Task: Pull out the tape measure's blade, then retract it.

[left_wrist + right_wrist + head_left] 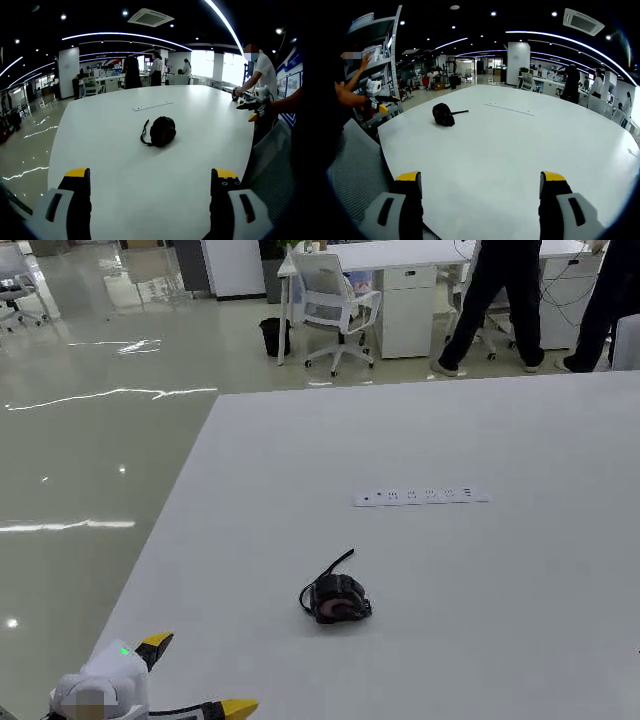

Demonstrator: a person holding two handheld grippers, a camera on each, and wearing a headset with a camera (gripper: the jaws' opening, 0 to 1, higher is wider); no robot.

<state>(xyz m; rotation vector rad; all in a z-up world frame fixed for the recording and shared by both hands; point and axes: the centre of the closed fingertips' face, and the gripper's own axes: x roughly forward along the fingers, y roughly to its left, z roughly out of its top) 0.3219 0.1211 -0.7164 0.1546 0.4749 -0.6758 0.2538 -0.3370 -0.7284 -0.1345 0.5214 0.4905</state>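
Tape measure (pixel 337 598) lies on the white table (pixel 520 440), its black strap trailing, well apart from both claws. Left gripper (pixel 197 675) hovers over the table's near-left corner, jaws spread wide, empty; right gripper (pixel 482 177) likewise gapes, holding nothing

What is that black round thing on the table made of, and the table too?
The tape measure looks like dull black plastic or rubber, with no shine on its rounded case; its strap seems a soft cord, though too small to be sure. The table has a smooth, matte white top, likely laminate.
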